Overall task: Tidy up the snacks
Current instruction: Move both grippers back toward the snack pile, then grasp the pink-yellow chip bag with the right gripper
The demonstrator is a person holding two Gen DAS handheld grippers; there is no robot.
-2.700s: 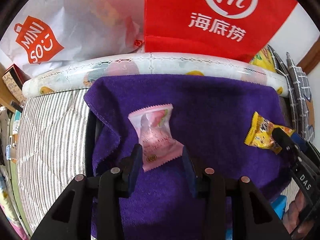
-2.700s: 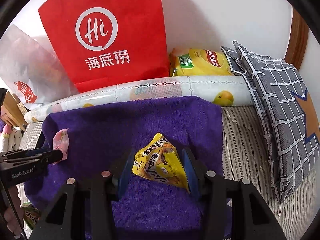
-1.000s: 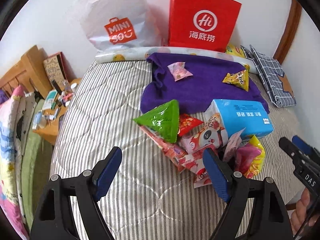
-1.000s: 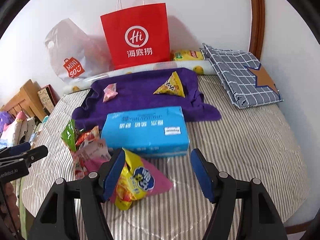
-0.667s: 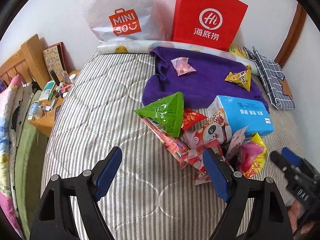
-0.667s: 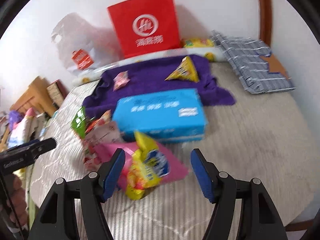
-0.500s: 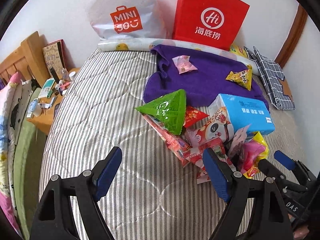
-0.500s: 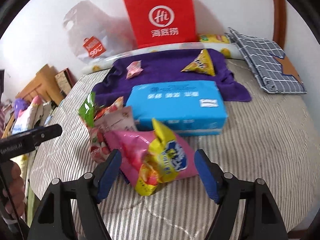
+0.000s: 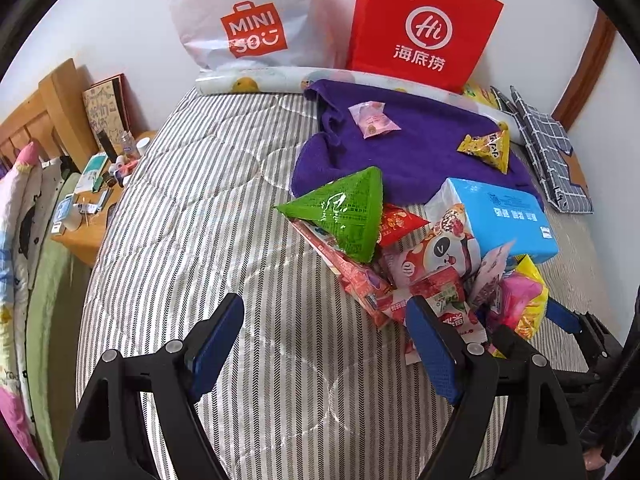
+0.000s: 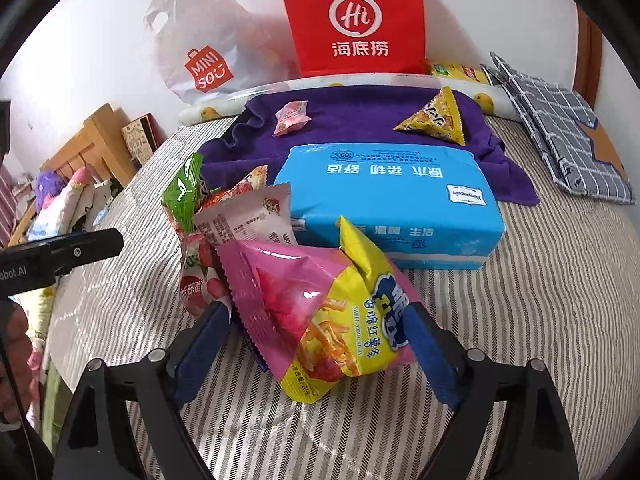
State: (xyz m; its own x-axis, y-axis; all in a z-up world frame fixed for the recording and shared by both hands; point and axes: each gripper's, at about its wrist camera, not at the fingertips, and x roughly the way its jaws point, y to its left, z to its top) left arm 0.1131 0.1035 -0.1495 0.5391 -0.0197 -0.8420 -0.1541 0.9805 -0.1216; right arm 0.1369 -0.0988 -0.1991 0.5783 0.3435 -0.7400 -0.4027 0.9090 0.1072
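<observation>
This is a bedroom in a home. A bed with a grey-striped quilted cover fills the room, with a wooden headboard at one side, a patterned quilt bunched beside it, and a low wooden bedside table crowded with small bottles and toiletries. Two shopping bags, a white plastic bag and a red paper bag, lean against the plain white wall, and a folded checked cloth lies on the bed.
</observation>
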